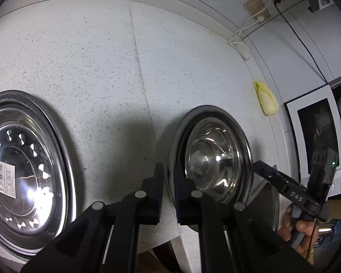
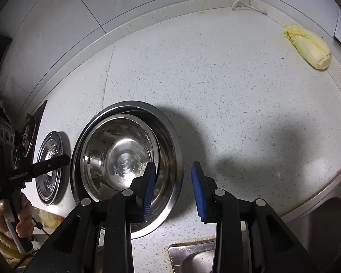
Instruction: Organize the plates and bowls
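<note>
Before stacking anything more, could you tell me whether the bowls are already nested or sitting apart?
Nested: the smaller steel bowl sits inside the larger bowl, rim within rim.

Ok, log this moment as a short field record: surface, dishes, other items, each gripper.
surface: speckled white countertop
dishes: nested steel bowls, smaller inside larger; separate steel plate with a barcode sticker, apart on the counter
other items: napa cabbage near the back wall; sink at the counter's front edge
left gripper: jaws nearly closed with a narrow gap, at the bowls' rim; grip on it unclear
right gripper: open, holds nothing, one finger over the bowls
</note>
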Motion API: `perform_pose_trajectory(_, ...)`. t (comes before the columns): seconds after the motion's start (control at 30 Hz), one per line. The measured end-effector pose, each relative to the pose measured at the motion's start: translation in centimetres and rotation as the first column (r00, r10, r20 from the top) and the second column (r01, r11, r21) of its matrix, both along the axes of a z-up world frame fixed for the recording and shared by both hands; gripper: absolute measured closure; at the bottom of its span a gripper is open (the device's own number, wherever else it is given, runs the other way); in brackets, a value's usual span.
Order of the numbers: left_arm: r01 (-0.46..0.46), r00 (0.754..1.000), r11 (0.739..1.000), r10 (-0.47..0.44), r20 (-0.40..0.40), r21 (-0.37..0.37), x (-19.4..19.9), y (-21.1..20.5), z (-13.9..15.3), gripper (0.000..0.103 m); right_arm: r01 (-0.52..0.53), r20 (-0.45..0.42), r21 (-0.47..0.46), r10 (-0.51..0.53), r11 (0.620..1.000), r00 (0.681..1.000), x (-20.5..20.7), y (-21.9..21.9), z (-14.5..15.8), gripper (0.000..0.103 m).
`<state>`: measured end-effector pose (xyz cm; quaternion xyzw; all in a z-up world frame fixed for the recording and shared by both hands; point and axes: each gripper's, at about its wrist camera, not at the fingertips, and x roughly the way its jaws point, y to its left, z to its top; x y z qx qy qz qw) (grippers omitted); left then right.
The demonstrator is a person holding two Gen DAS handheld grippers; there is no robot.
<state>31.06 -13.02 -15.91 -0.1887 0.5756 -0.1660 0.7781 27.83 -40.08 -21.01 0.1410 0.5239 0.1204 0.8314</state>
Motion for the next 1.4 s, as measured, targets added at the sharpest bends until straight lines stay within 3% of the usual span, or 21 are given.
perform_pose_trajectory(0.3, 0.039, 0.998, 0.999, -0.039, -0.053, -0.001, 0.1, -1.8, -2.0, 0.092, -0.015, -0.033, 0.004, 0.015, 1.0, 0.999, 0.3, 0.5, -1.2, 0.074)
perform_pose_trajectory(0.7, 0.018, 0.998, 0.994, -0.026, -0.065, -0.11, 1.3, -1.6, -3.8, 0.096, -0.004, -0.072, 0.106, 0.011, 0.994, 0.997, 1.4, -0.8, -3.0, 0.076)
perform_pose_trajectory(0.8, 0.02, 0.998, 0.994, -0.026, -0.063, -0.105, 1.4, -1.7, -3.7, 0.096, -0.017, -0.059, 0.119, 0.024, 0.993, 0.998, 1.3, -0.8, -2.8, 0.085)
perform_pose_trajectory(0.93, 0.012, 0.998, 0.994, -0.019, -0.064, -0.106, 1.6, -1.7, -3.8, 0.096, -0.013, -0.042, 0.103, 0.018, 0.995, 0.999, 1.2, -0.7, -2.5, 0.086)
perform_pose_trajectory(1.0, 0.013, 0.997, 0.993, -0.021, -0.069, -0.117, 1.6, -1.6, -3.7, 0.096, 0.003, -0.042, 0.119, 0.002, 0.993, 0.999, 1.1, -1.1, -2.4, 0.094)
perform_pose_trajectory(1.2, 0.02, 1.0, 0.992, -0.021, -0.005, -0.128, 1.0, 0.0, -0.6, 0.096, 0.018, -0.019, 0.12, -0.016, 0.993, 1.0, 0.8, -1.0, -0.3, 0.094)
perform_pose_trajectory(1.4, -0.01, 0.995, 0.987, 0.026, 0.101, -0.159, -0.2, 5.7, 6.0, 0.096, -0.022, 0.092, 0.136, 0.01, 0.991, 0.996, -0.1, 1.9, 5.9, 0.094)
